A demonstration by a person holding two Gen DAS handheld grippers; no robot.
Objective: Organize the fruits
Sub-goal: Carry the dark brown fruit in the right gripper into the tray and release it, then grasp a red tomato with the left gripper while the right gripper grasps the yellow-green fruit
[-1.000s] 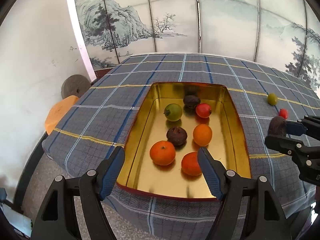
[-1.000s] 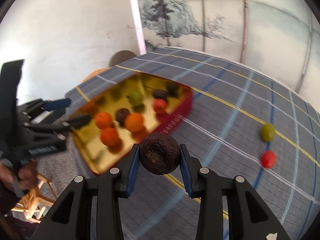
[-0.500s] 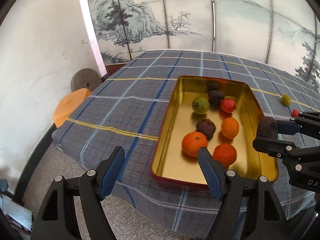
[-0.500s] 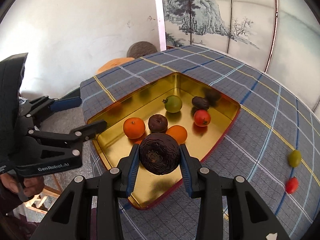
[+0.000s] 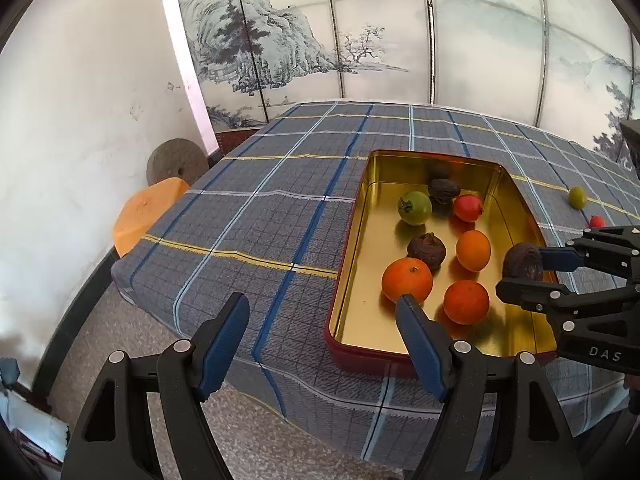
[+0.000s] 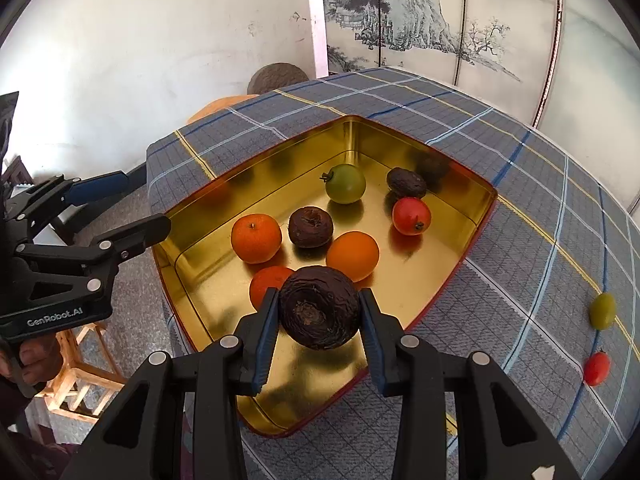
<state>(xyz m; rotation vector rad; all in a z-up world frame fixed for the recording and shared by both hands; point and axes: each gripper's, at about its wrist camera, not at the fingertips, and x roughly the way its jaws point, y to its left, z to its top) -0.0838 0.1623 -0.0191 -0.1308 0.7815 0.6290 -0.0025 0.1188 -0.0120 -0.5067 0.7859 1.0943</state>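
Note:
My right gripper (image 6: 318,314) is shut on a dark wrinkled fruit (image 6: 319,307) and holds it above the near part of the gold tin tray (image 6: 486,200). It also shows in the left wrist view (image 5: 524,262), over the tray's right side. The tray (image 5: 362,208) holds several fruits: oranges (image 5: 407,280), dark wrinkled fruits (image 5: 427,247), a green tomato (image 5: 415,208) and a red tomato (image 5: 467,208). A small green fruit (image 6: 603,311) and a small red fruit (image 6: 596,367) lie on the cloth outside. My left gripper (image 5: 322,338) is open and empty, off the table's near edge.
The table has a blue plaid cloth (image 5: 280,200). An orange stool (image 5: 148,216) and a round stone disc (image 5: 176,162) stand by the white wall at left. A painted folding screen (image 5: 360,32) stands behind the table. A wooden stool (image 6: 80,376) is below the table edge.
My right gripper has carried the dark fruit from over the cloth to above the tray. My left gripper has drifted left and back, away from the tray.

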